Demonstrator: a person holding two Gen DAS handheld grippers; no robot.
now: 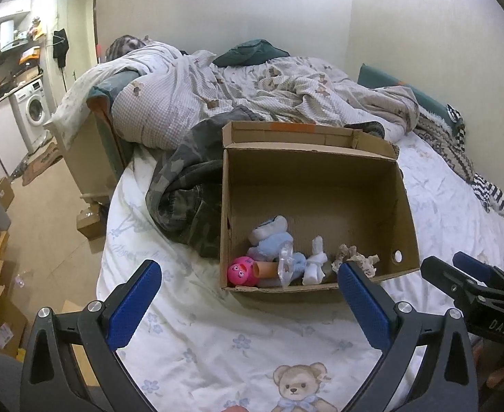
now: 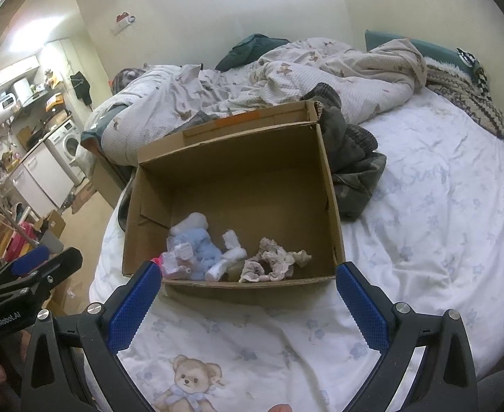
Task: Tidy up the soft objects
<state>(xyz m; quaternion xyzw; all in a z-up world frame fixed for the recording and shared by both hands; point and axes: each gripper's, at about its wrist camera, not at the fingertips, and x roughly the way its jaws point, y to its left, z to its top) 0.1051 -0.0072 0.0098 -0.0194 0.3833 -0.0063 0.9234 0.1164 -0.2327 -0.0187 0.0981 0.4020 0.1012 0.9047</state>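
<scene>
Cardboard box (image 1: pixel 320 178) with soft toys (image 1: pixel 269 240)

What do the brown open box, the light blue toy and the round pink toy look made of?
Brown open box: corrugated cardboard, matte, with raw cut edges and folded flaps. Light blue toy: likely plush fabric, fuzzy and lumpy. Round pink toy: probably rubber or soft plastic, smooth with a slight sheen; the pictures leave that open.

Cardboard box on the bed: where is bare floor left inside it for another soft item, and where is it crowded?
The cardboard box is bare across its far half, up to the back wall. The near edge is crowded: pink toy, blue plush, white socks and frilly scrunchies lie in a row. Both hand-held grippers, left and right, are open and empty.
</scene>
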